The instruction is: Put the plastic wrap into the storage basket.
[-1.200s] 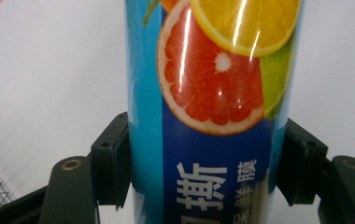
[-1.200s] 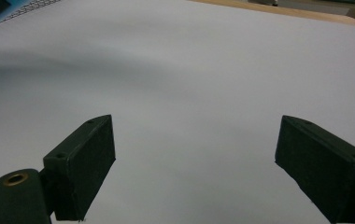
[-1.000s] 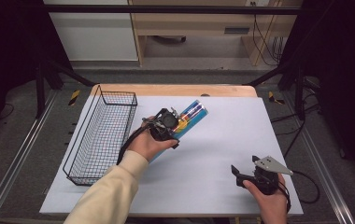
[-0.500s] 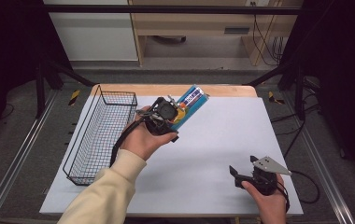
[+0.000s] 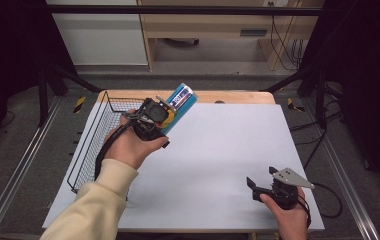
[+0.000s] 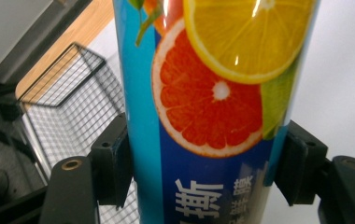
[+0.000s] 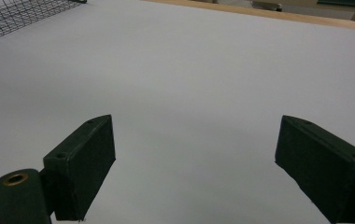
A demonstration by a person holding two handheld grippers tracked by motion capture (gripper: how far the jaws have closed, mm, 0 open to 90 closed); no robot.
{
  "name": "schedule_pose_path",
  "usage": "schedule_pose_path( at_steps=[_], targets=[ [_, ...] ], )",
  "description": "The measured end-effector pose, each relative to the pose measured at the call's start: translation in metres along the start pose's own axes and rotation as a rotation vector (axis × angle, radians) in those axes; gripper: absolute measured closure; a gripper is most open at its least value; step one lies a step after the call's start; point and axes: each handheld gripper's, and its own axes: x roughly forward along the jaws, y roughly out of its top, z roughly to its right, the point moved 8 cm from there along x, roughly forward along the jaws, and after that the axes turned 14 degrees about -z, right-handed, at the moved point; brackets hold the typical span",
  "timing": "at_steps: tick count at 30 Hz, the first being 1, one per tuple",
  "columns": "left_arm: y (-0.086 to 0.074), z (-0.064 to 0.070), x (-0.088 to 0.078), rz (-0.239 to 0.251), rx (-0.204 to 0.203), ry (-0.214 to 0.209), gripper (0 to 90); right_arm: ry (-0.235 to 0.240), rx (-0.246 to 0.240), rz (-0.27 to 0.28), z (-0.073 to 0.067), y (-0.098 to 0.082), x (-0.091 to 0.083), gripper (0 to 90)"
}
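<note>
While the left gripper (image 5: 165, 111) hangs in the air over the top-left part of the table (image 5: 218, 165), its jaws are clamped tight on a blue can (image 5: 180, 97) with orange and grapefruit slices printed on it. You can see both pads pressing the can's sides in the left gripper view (image 6: 203, 154). From above, the can sticks out of the gripper toward about 1 o'clock, tilted, clear of the table and just beside the wire basket (image 5: 90, 145), which sits at roughly 9 o'clock from the gripper. Over at about 5 o'clock on the table, well apart from all that, the right gripper (image 5: 258, 186) sits low near the front edge with its jaws spread wide, just white tabletop between them.
</note>
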Motion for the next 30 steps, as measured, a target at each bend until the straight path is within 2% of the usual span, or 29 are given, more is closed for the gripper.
schedule_pose_path(
  at_steps=[8,14,23,30],
  targets=[
    [-0.016,-0.016,0.005,-0.05,-0.035,0.012,32.2,-0.002,0.008,0.002,0.001,0.0,0.0,12.5],
    [-0.03,-0.024,0.019,-0.103,-0.066,0.02,32.2,0.0,0.008,0.004,0.0,0.001,0.0,12.6],
    [-0.042,-0.037,0.029,-0.139,-0.099,0.033,32.1,0.001,0.004,0.002,0.0,0.001,0.0,12.6],
    [-0.054,-0.043,0.042,-0.177,-0.126,0.027,32.2,0.002,0.003,0.002,0.0,0.001,0.0,12.6]
  ],
)
